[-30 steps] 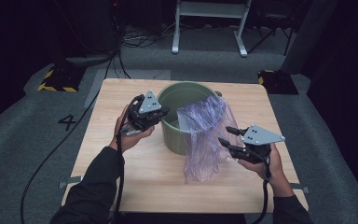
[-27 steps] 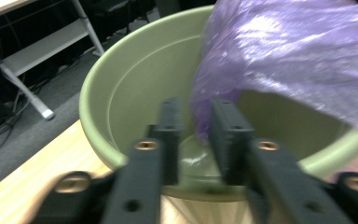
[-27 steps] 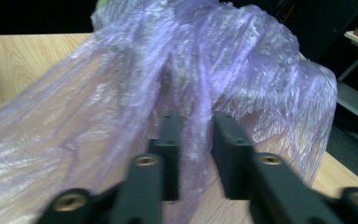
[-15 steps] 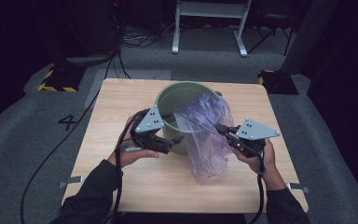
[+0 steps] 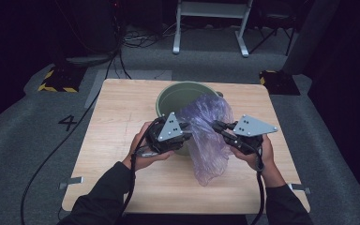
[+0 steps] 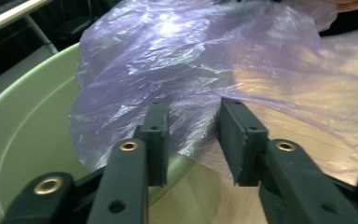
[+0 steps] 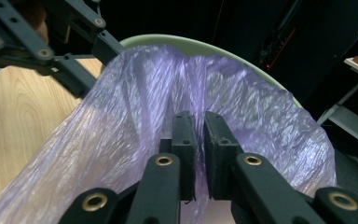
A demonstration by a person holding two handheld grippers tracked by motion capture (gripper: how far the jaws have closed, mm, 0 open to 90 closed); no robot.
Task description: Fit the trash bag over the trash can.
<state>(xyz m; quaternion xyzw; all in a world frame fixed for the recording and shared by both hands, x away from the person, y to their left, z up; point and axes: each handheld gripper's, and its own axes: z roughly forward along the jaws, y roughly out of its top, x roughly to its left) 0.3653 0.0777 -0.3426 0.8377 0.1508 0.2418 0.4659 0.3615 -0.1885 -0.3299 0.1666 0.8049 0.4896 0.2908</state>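
Item: purple plastic bag (image 5: 207,133), thin translucent film, crinkled; your work in hand looks like lining the green bucket (image 5: 176,96) with it.
Location: draped over the bucket's near-right rim, most of it hanging outside and down onto the wooden table (image 5: 117,117), between your two grippers.
Weight: judged very light; it will drift and billow with any quick move.
Stiffness: none; it folds and bunches wherever you pull, and holds no shape of its own.
Surface: glossy, likely slippery between flat pads; a shallow pinch may slide off.
Fragility: film likely stretches or tears if both hands pull hard in opposite directions.
Left gripper (image 6: 193,140): jaws have just been closing, yet a clear gap remains; film lies between them at the bucket's rim, and the pads are not seen pressing on it.
Right gripper (image 7: 196,140): jaws nearly pressed together, pinching a fold of the bag's edge.
Where to take hold: on the mouth's hem, a doubled fold deep between the pads, opposite the right gripper's pinch, so you can spread the opening over the rim.
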